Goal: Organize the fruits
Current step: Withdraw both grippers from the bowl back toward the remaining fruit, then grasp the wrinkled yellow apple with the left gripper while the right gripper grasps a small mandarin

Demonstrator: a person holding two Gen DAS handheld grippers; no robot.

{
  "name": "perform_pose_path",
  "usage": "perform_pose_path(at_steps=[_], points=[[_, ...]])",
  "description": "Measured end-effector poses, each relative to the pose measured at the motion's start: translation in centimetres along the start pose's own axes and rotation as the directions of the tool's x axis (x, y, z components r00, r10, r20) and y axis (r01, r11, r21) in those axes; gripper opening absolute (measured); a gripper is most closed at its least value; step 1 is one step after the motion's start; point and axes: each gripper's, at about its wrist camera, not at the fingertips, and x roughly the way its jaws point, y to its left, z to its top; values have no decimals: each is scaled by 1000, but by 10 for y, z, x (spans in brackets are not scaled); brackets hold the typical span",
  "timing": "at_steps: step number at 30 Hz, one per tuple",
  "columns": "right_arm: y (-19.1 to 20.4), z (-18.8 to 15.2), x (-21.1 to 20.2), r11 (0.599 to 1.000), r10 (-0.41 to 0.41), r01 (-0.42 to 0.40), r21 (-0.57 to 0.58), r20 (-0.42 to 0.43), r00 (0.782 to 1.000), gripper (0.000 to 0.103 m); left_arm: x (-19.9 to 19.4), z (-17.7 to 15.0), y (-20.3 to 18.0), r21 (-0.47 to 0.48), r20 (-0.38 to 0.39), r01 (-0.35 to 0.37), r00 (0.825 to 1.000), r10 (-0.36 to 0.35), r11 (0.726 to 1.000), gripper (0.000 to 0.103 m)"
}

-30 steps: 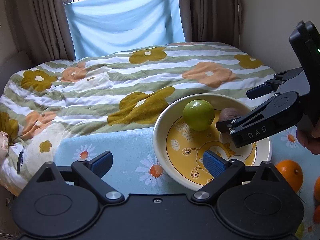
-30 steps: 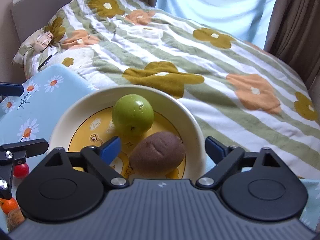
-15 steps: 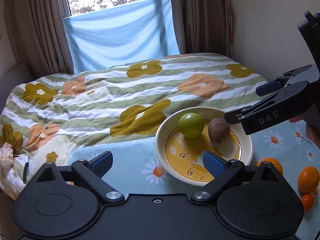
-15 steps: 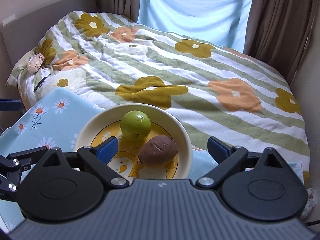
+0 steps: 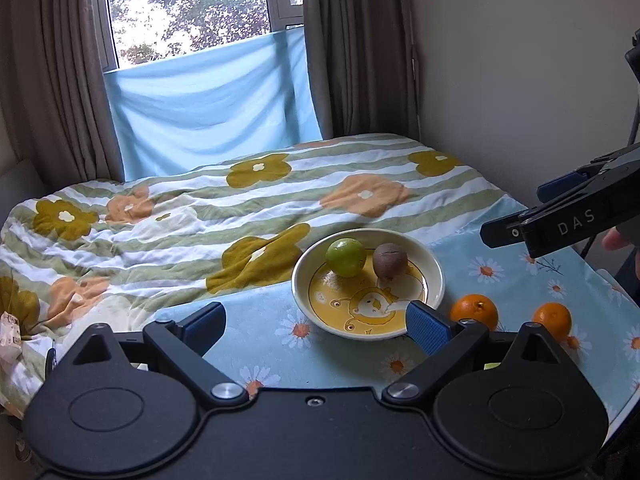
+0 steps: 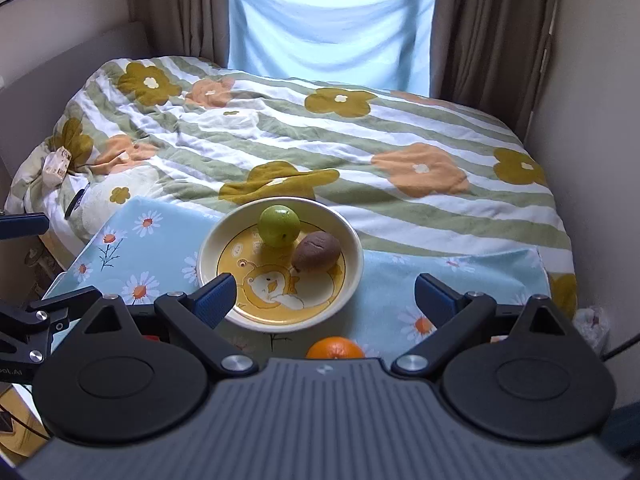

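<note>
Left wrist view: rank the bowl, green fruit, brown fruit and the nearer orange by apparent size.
1. bowl, clearly largest.
2. orange, nearer the camera, so unsure against the green fruit.
3. brown fruit, slightly smallest.

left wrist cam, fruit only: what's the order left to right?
Green fruit → brown fruit, both in the bowl → first orange → second orange, both on the floral cloth.

right tool (image 6: 325, 297) spread empty, bowl (image 6: 352, 240) holding green fruit (image 6: 279, 226), kiwi (image 6: 316, 257)
</note>
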Motion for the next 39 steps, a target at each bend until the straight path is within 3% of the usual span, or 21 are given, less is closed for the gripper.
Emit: perform_pose_path(at_steps=[7, 14, 27, 39], points=[[5, -39, -46, 996, -66, 65, 69, 8, 998, 103, -21, -21, -9, 54, 15, 44, 999, -44, 998, 99], [3, -79, -59, 992, -102, 102, 68, -10, 995, 103, -26, -43, -28, 91, 9, 87, 996, -88, 992, 99], [-20, -146, -30, 990, -97, 103, 100, -61, 993, 103, -3, -77, -76, 110, 18, 80, 996, -83, 991, 98], [-41, -180, 8, 986, -79, 94, 137, -110, 991, 99, 50, -95, -96, 91, -38, 22, 999, -18, 996, 95]])
